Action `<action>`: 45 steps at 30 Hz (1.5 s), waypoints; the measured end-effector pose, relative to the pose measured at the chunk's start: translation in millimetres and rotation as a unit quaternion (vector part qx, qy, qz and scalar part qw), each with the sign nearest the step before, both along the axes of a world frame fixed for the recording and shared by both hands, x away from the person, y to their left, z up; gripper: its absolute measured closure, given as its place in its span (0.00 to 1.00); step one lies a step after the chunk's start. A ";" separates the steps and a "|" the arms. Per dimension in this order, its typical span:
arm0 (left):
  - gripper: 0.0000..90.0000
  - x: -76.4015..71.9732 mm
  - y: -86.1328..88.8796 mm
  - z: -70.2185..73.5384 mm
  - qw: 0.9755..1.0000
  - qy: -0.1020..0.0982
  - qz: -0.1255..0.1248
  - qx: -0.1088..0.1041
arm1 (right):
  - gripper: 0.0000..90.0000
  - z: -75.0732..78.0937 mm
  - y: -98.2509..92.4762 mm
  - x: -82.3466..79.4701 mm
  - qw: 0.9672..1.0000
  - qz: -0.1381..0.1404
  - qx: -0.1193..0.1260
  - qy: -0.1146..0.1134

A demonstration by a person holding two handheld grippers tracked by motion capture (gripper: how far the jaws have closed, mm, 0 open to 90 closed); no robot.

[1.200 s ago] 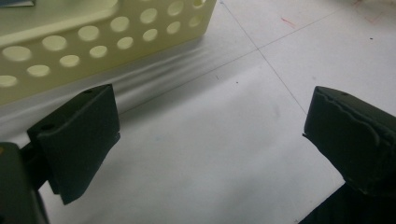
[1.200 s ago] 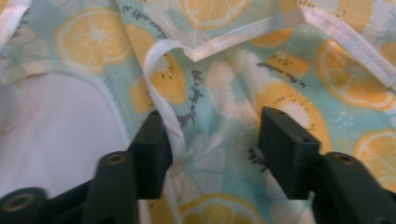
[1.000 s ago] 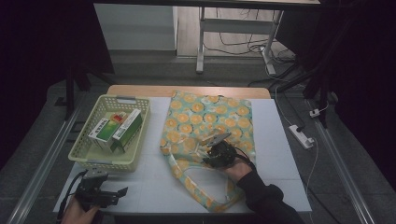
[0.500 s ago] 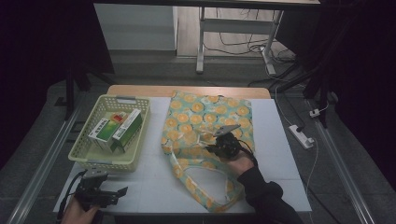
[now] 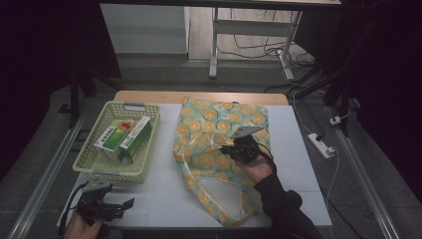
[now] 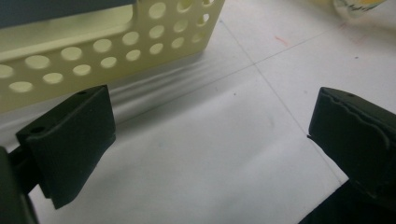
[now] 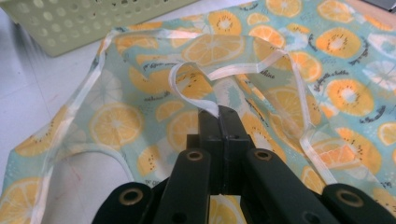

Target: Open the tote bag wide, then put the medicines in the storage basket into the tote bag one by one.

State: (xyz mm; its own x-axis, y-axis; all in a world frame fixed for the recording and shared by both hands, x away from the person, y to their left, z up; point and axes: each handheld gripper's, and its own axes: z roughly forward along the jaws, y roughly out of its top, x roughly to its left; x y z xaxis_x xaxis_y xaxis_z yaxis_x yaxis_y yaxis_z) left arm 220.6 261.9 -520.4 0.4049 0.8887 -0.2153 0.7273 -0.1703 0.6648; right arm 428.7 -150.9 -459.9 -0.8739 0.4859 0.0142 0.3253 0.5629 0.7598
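Observation:
A fabric bag (image 5: 219, 122) printed with orange slices lies flat in the middle of the white table (image 5: 164, 199), its handles toward the near edge. My right gripper (image 5: 226, 148) is over the bag's middle, held by a hand in a dark sleeve. In the right gripper view its jaws (image 7: 218, 114) are shut on the white-trimmed rim (image 7: 196, 100) of the bag's mouth, which is pulled up off the lower layer (image 7: 116, 126). My left gripper (image 5: 127, 205) rests at the table's near left corner, open, with bare table between its pads (image 6: 70, 140).
A pale yellow perforated basket (image 5: 92, 169) stands at the left with two or three green and white boxes (image 5: 122, 139) in it; its wall (image 6: 107, 51) is just ahead of my left gripper. A power strip (image 5: 321, 145) lies off the table's right edge.
My right gripper has risen a little with the bag's rim in it, so the upper layer of fabric now stands up. The left gripper has stayed where it was.

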 end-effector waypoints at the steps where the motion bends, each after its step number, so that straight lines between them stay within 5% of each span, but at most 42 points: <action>1: 0.01 0.0 0.7 0.2 1.000 -0.003 -0.001 -0.002 | 1.00 1.6 0.1 0.1 1.000 0.000 0.002 -0.002; 7: 0.01 -0.3 1.9 0.5 1.000 -0.015 -0.005 0.004 | 1.00 10.8 -0.6 -0.1 1.000 -0.002 0.015 -0.013; 24: 0.01 2.0 6.2 -1.4 1.000 0.003 -0.018 -0.022 | 1.00 32.9 -5.8 4.0 0.999 -0.013 0.040 -0.027; 45: 0.01 1.1 10.3 0.4 0.998 0.003 -0.033 -0.046 | 1.00 35.1 -5.8 7.0 0.999 -0.007 0.044 -0.021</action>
